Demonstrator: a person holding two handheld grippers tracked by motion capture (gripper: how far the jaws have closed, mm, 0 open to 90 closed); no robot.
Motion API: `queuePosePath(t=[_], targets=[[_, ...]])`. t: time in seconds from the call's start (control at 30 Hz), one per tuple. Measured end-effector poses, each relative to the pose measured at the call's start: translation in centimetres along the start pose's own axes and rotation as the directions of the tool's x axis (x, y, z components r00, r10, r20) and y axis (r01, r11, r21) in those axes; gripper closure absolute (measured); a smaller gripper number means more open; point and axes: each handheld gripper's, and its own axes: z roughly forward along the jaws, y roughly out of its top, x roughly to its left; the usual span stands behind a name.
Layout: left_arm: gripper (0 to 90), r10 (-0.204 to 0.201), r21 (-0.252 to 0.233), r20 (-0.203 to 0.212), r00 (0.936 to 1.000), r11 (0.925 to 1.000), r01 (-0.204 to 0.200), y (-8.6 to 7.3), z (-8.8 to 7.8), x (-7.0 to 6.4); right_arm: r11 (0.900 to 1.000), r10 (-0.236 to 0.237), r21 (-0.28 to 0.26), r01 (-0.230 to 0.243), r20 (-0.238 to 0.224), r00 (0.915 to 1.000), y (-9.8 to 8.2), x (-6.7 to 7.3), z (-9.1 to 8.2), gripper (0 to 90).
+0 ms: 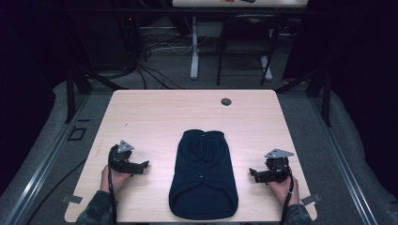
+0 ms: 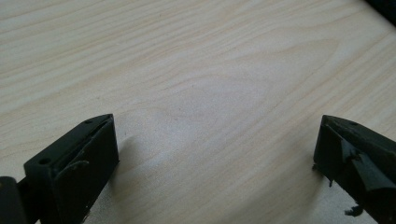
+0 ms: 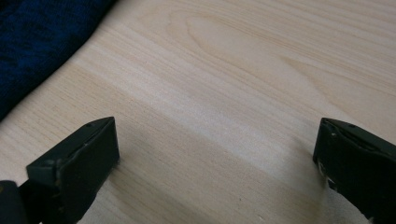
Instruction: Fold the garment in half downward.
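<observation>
At the near left of the pale wood-grain counter, a person's left hand-held gripper rests on the bare top with its two black jaws spread wide and nothing between them, the tips pointing inward toward the middle. In the centre, between the two tools and apart from both, lies a dark navy knitted garment, apparently a small sleeveless sweater, laid flat with its narrower neck end toward the far side and its broad hem just short of the near edge. At the near right, the right hand-held gripper mirrors its partner, jaws likewise spread and empty, and its own view catches the knit's edge off to one side of the bare wood. Neither tool touches the cloth, so the work looks to be at its opening step, with handling of the garment not yet begun. The next move likely calls for bringing each tool inward to an edge of the knit and closing on the fabric low enough to catch it.
</observation>
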Motion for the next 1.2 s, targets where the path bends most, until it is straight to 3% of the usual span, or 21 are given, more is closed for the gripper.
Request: queuePosePath(t=[0.57, 0.73, 0.8, 0.87, 0.93, 1.03, 1.17, 1.2], targets=[[0.0, 0.002, 0.002, 0.001, 1.0, 1.0, -0.002, 0.2, 0.2, 0.0, 1.0, 0.005, 0.005, -0.005, 0.004, 1.0, 0.0, 0.1, 0.0, 0.3], [0.5, -0.022, 0.007, 0.013, 0.9997, 0.9997, 0.022, 0.5, 0.1, 0.0, 1.0, 0.008, 0.017, -0.008, -0.002, 1.0, 0.3, 0.0, 0.0, 0.6], [1.1, 0.005, 0.005, 0.003, 1.0, 1.0, -0.005, 0.8, 0.0, -0.3, 1.0, 0.012, 0.022, -0.012, 0.001, 0.9999, 0.3, 0.1, 0.0, 0.4], [1.3, 0.025, -0.003, 0.003, 0.9997, 0.9997, -0.025, 1.1, -0.1, -0.6, 0.999, 0.038, 0.038, -0.037, -0.033, 0.9987, 0.7, 0.0, -0.1, 0.2], [0.3, 0.021, -0.007, 0.032, 0.9993, 0.9998, -0.021, 1.8, -0.3, -0.7, 0.998, 0.051, 0.037, -0.049, -0.05, 0.9974, 1.1, 0.0, -0.1, 0.1], [0.3, 0.037, -0.026, 0.036, 0.9987, 0.999, -0.036, 3.0, -0.5, -1.1, 0.999, 0.042, 0.037, -0.039, -0.08, 0.9959, 2.5, 0.3, -0.3, 1.2], [0.3, 0.053, -0.017, 0.084, 0.995, 0.9985, -0.052, 4.5, 0.3, -1.7, 0.999, 0.023, 0.028, -0.02, -0.11, 0.9937, 3.5, 0.8, -0.3, 2.3], [0.3, 0.055, -0.016, 0.094, 0.994, 0.9984, -0.054, 4.9, 0.5, -1.9, 1.0, 0.0, 0.024, 0.003, -0.119, 0.9929, 4.2, 1.1, -0.2, 3.0]])
